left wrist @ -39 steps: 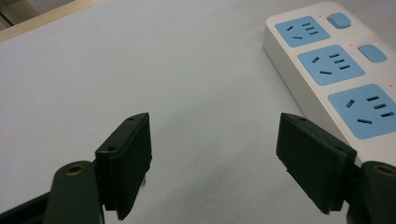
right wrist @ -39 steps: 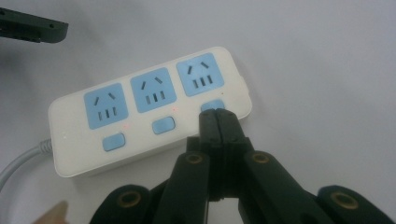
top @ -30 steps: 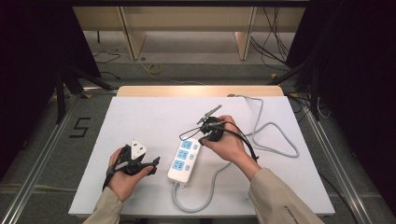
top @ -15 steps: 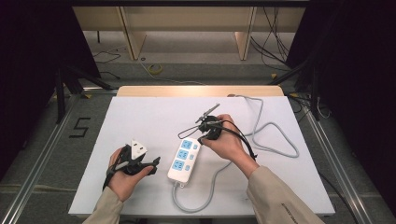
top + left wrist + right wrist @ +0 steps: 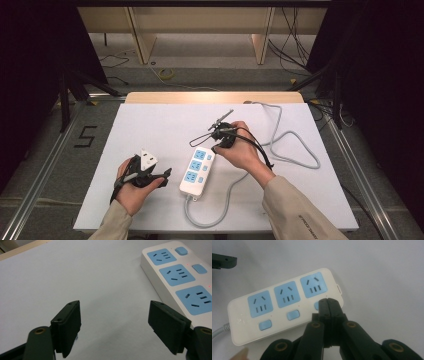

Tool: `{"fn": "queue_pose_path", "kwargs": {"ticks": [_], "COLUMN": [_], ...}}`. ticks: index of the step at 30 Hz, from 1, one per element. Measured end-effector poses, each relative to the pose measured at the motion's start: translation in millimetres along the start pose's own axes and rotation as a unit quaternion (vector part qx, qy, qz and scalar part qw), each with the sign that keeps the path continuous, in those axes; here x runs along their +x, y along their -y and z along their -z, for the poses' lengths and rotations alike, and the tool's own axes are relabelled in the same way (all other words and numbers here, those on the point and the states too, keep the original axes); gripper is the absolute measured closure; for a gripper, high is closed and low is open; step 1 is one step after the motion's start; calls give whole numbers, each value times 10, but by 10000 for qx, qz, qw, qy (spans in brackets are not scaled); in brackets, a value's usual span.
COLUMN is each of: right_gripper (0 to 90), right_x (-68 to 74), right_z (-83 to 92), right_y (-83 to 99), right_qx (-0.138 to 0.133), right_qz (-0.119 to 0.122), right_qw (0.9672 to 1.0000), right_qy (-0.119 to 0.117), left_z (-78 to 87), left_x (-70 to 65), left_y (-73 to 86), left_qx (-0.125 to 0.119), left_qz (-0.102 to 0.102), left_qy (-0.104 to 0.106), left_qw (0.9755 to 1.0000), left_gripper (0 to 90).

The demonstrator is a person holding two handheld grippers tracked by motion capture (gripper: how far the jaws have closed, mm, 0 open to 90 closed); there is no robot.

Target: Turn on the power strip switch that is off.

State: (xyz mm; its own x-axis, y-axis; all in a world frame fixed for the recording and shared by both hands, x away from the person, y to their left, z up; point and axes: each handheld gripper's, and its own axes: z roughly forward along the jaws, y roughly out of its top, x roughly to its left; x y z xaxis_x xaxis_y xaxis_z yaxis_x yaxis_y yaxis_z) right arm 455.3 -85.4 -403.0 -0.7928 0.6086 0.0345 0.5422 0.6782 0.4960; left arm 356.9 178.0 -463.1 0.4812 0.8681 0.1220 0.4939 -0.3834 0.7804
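A white power strip (image 5: 197,171) with three blue sockets and three blue switches lies on the white table. My right gripper (image 5: 217,146) is shut with nothing between its jaws. In the right gripper view its tips (image 5: 328,301) sit over the blue switch (image 5: 316,306) beside the end socket of the strip (image 5: 279,307); I cannot tell whether they touch it. My left gripper (image 5: 163,176) rests low on the table to the left of the strip. Its jaws stand wide open and empty (image 5: 115,315), with the strip (image 5: 175,277) just to the right of them.
The strip's grey cable (image 5: 295,150) leaves its near end, curves right and loops toward the back of the table. The white table cover (image 5: 150,125) ends at a wooden edge at the back. Dark floor and metal rails lie on both sides.
My right gripper has shifted a little over the far end of the strip. The left gripper has kept still.
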Motion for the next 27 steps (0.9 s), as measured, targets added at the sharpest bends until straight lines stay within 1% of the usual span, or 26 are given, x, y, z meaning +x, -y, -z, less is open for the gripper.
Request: {"fn": "queue_pose_path", "kwargs": {"ticks": [8, 10, 17, 19, 21, 27], "right_gripper": [900, 900, 900, 900, 900, 900], "right_x": [-2, -5, 7, 3, 0, -4], "right_z": [-32, -37, -59, -75, -89, -113], "right_y": [-51, -68, -124, -130, -131, -138], "right_qx": [41, 35, 66, 68, 80, 141], "right_qz": [-15, 6, -6, -4, -5, -20], "right_qw": [10000, 10000, 10000, 10000, 10000, 9999], "right_qy": [31, 47, 25, 47, 11, 25], "left_z": [1, 0, 0, 1, 0, 0], "left_x": [1, 0, -2, -3, -4, -4], "left_y": [0, 0, 0, 0, -1, -1], "left_qx": [-5, 13, -12, 3, 16, 15], "left_qz": [17, -10, 5, -15, -23, -14], "left_qy": [0, 17, 11, 22, 18, 21], "left_qw": [10000, 10000, 10000, 10000, 10000, 10000], "left_gripper": [262, 262, 262, 262, 262, 262]}}
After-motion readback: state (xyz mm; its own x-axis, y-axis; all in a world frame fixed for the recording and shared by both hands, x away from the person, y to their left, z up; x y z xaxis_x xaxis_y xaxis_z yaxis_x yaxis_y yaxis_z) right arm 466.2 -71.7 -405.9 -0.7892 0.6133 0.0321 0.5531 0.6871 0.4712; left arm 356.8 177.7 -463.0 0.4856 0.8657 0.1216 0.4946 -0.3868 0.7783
